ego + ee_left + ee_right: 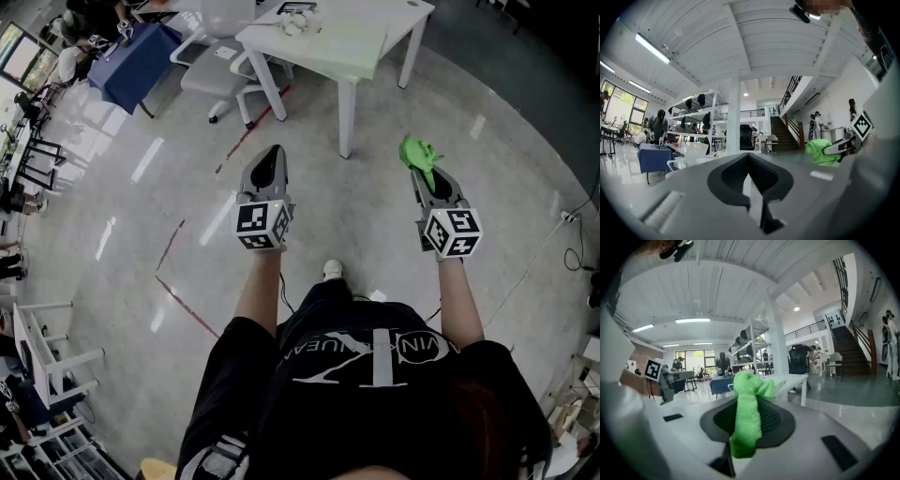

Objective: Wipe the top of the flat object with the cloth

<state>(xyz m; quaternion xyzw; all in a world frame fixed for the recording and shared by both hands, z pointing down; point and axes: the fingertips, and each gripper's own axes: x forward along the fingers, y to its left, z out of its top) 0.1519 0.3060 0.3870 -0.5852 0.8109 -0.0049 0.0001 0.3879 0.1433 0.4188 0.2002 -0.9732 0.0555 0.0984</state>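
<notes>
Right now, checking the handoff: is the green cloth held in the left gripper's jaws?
No, the green cloth is clamped by the right gripper; the left gripper is shut on nothing.

Jaws closed: left gripper, right gripper

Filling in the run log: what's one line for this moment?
left claw: shut, empty | right claw: shut on green fluffy cloth | white table: ahead, untouched
</notes>
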